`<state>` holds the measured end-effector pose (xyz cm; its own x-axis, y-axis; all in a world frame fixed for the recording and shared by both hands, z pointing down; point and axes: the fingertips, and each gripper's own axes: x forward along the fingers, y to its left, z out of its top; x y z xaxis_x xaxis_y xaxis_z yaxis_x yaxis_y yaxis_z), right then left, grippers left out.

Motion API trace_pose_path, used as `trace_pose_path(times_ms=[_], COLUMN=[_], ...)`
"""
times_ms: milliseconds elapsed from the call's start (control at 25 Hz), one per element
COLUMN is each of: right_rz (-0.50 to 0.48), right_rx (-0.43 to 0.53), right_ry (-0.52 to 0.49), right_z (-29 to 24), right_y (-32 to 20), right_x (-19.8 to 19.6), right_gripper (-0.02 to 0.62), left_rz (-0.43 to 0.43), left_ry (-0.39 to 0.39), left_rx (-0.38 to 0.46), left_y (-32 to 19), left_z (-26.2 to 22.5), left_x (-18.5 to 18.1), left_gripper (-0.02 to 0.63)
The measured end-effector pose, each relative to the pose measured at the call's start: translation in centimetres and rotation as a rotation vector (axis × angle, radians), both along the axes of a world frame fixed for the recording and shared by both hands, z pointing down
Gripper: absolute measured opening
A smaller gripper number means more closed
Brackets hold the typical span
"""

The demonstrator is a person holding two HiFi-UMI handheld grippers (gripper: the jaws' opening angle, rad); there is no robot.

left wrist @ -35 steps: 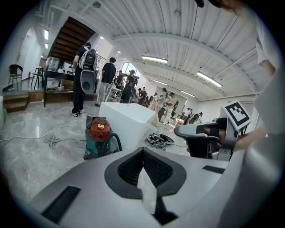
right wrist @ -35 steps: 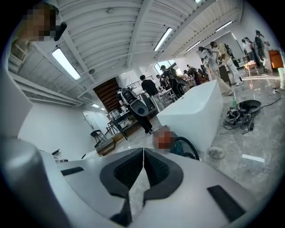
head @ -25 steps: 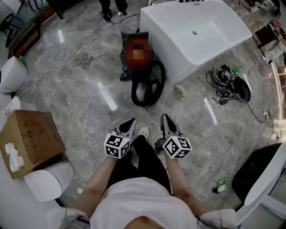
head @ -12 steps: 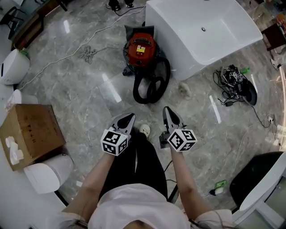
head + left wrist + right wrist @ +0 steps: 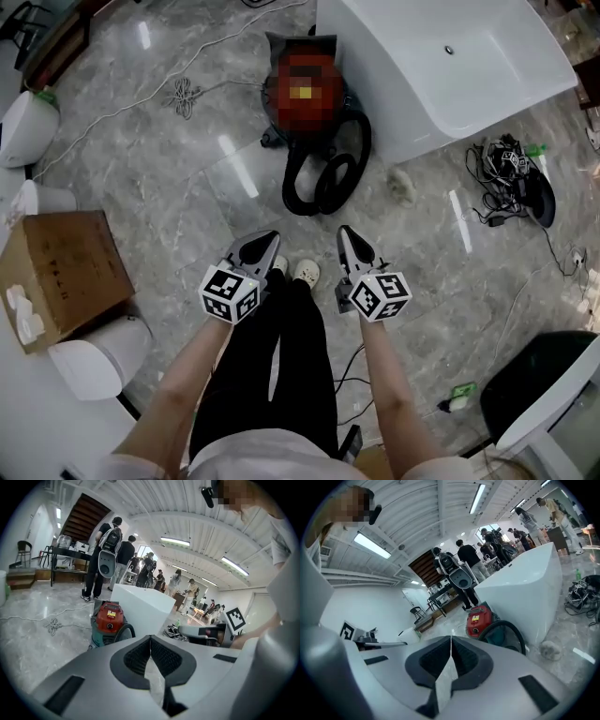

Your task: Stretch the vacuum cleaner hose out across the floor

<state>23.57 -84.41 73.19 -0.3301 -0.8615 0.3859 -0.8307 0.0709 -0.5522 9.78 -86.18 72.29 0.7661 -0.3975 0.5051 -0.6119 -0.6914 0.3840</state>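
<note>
two black hose loops [image 5: 292, 192] lay coiled against red vacuum [image 5: 108, 617], far ahead of left gripper [image 5: 271, 237] and right gripper [image 5: 344, 231], both pinched closed, empty.

Coiled hose [image 5: 291, 184] beside white tub [image 5: 487, 66], left claw [image 5: 269, 237], right claw [image 5: 343, 232] nearby

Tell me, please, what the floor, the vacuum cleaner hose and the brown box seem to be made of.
Floor: polished marble or marble-look tile; it shows grey veins and bright glare streaks.
Vacuum cleaner hose: probably flexible black plastic or rubber with a dull finish; it lies in tight loops.
Brown box: cardboard, matte; its flat tan faces have no shine.
</note>
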Motion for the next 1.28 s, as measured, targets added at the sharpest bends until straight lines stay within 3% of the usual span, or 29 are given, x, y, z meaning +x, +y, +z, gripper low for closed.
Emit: trace_pose_path(times_ms=[520,840,1280], right_rz=[-0.111,-0.193,-0.256], right_rx=[-0.089,-0.166,-0.198], right_ry=[0.045,0.141,0.164], right_z=[13.3,21.7,29.9], right_y=[-2.2,-3.0,-5.3], right_x=[-2.9,-4.3,-7.1], right_gripper=[0.017,0.017,0.018], left_rz=[0.067,0.092,0.129], left_ry=[0.003,-0.063,-0.108], left_rx=[-0.057,-0.095,-0.151], left_y=[-3.9,-5.8,-7.4], left_z=[12.3,21.6,30.2], left_x=[0.7,0.2,-0.9], left_gripper=[0.009,0.009,0.011])
